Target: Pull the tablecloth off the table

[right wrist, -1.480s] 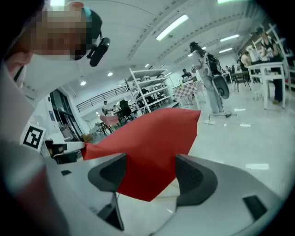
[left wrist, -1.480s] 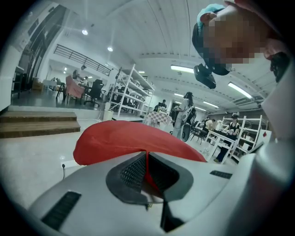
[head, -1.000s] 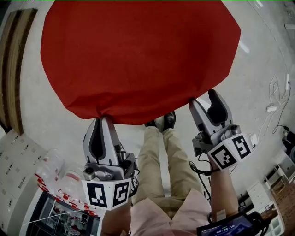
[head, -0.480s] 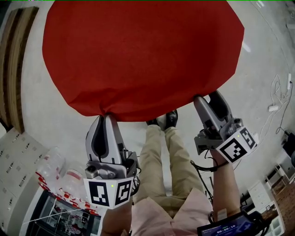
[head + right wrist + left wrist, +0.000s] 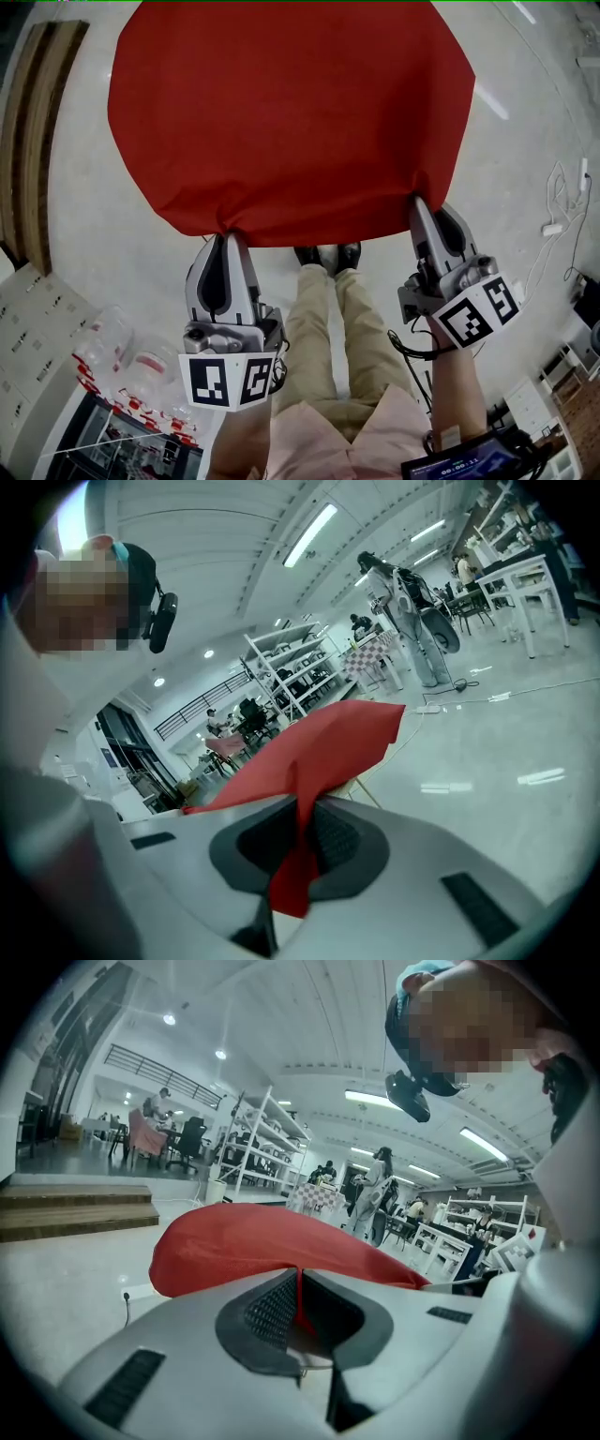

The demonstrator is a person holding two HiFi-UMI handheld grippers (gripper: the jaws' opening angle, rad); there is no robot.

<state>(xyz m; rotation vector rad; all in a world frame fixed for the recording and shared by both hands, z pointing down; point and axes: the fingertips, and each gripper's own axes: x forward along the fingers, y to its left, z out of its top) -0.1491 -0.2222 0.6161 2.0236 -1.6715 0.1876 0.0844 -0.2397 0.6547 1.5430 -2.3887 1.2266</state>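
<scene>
A pale glossy floor spreads all round, with wooden steps along the left edge of the head view and a white cable running to a power strip on the right. Clear tubs with red lids sit at lower left, just above a dark rack. Far back in the gripper views stands white shelving (people sit and stand near it, too small to tell more), under long ceiling lights.

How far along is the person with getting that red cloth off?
Done: the left gripper is clamped on the near edge of the red tablecloth. In hand: the right gripper has just been closing its jaws, with the edge now pinched between them. Left: the pull itself; the cloth lies spread out flat.
</scene>
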